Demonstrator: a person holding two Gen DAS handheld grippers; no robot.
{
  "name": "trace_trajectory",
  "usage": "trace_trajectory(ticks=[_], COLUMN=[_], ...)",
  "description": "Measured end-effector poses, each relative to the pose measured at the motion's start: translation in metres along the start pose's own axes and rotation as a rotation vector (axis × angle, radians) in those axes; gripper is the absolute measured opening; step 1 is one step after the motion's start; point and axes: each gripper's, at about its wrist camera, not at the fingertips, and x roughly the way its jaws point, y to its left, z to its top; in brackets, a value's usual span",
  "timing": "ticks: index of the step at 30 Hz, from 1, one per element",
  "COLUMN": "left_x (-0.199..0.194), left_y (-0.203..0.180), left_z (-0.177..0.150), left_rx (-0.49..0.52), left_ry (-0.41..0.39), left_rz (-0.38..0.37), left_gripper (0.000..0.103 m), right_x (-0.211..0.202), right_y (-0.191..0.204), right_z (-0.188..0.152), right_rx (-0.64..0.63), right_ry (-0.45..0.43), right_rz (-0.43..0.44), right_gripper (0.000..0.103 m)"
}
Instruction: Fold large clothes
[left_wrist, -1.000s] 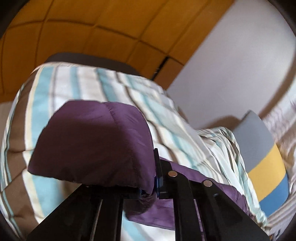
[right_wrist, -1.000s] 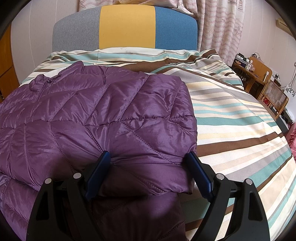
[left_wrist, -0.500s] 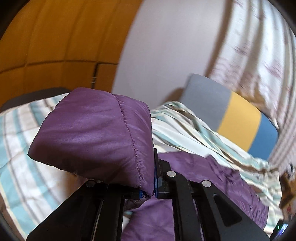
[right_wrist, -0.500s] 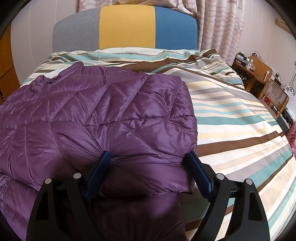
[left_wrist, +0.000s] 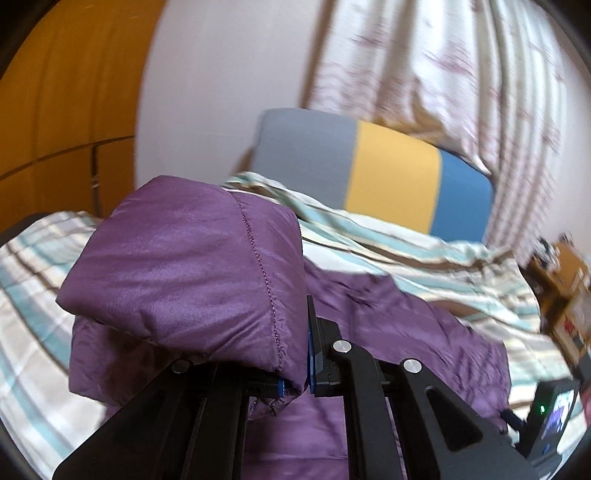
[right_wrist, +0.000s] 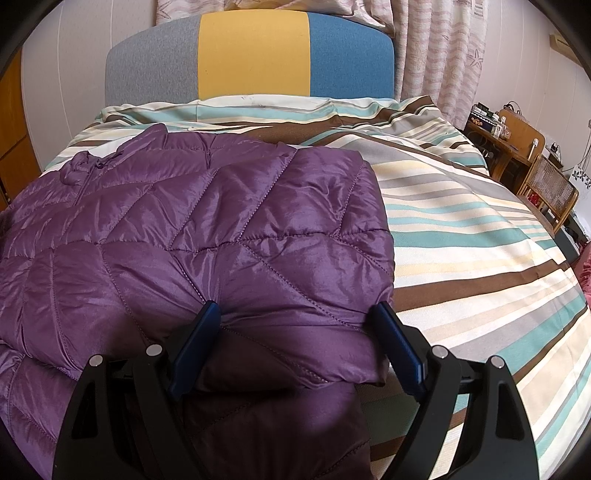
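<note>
Striped bedding covers the bed, with a grey, yellow and blue headboard against the white wall. No writing is readable. On the bed lies the purple quilted jacket, one side folded over. The right gripper rests at its near edge, fingers apart. The left gripper, fingers clamped on a sleeve, has swung from the wardrobe toward the headboard.

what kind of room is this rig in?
Most likely a home bedroom: a purple jacket lies on a bed with a striped duvet, a padded headboard and curtains behind.
</note>
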Motion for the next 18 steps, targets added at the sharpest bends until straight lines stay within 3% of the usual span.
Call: trace_trajectory(ticks=[7, 18], left_x=[0.019, 0.041], left_y=[-0.051, -0.069], left_z=[-0.028, -0.066], left_rx=[0.13, 0.186], left_ry=[0.08, 0.189], left_rz=[-0.063, -0.075], left_gripper=[0.008, 0.008], right_x=[0.001, 0.001], right_y=[0.002, 0.002], right_z=[0.001, 0.001], right_rx=[0.003, 0.01], right_ry=[0.0, 0.0], right_rz=[0.004, 0.011], right_gripper=[0.085, 0.085])
